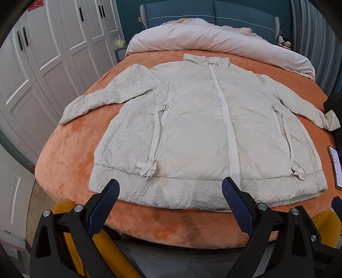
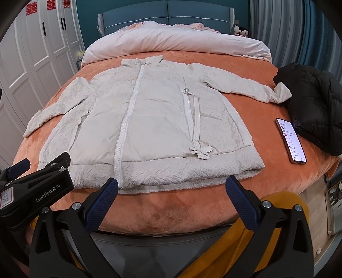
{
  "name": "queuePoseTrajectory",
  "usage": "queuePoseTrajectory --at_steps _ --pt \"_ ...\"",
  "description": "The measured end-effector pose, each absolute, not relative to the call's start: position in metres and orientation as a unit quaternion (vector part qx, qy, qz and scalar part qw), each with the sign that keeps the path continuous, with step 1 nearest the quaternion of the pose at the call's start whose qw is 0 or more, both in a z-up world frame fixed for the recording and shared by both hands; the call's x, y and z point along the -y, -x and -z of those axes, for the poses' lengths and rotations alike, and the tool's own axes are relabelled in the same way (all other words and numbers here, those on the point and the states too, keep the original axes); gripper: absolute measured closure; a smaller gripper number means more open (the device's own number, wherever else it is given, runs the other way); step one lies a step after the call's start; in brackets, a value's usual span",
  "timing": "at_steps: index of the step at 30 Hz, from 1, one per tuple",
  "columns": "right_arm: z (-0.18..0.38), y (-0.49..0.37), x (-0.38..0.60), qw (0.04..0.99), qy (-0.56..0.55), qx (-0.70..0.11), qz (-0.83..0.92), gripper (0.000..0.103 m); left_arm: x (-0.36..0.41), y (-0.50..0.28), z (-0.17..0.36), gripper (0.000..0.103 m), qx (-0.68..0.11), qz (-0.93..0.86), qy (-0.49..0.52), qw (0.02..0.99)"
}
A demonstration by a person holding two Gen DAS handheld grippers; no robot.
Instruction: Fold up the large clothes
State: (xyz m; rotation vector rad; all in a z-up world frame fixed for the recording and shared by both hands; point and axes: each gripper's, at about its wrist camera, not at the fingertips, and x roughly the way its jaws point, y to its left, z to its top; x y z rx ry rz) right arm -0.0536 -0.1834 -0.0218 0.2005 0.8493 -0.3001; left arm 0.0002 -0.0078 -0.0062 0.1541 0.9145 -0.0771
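White jacket (image 1: 198, 132) flat on orange bed (image 1: 70, 149); phone (image 2: 291, 141) beside.

One jacket (image 2: 149, 119), one phone (image 2: 290, 141), two claws (image 2: 171, 188).

phone (image 2: 291, 141), black coat (image 2: 314, 102), pink duvet (image 2: 171, 42)

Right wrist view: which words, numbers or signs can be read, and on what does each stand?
"GenRobot.AI": on the left gripper body.
"13" and a further unclear mark: white tag on that gripper.
Red "囍" signs: on the wardrobe doors.
Phone screen text: too small to read.
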Motion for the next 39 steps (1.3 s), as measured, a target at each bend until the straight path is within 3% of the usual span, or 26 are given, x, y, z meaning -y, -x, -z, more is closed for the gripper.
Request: queuePoseTrajectory --at_steps 19,29,34,39 --pt "0.037 0.029 0.223 0.889 -0.11 -0.421 0.141 0.005 -0.002 -0.025 0.022 0.007 -0.456 0.02 -0.066 0.887" --pt "0.025 -0.04 0.45 0.868 -0.206 -0.359 0.273 0.005 -0.032 -0.092 0.023 0.007 -0.451 -0.035 -0.06 0.89" --pt "0.044 -0.066 0.572 0.831 -0.266 -0.345 0.346 0.005 -0.049 -0.12 0.029 0.008 -0.466 -0.044 -0.026 0.883" --pt "0.072 -0.084 0.628 0.795 -0.286 -0.362 0.394 0.005 -0.058 -0.136 0.036 0.01 -0.48 -0.046 0.015 0.876"
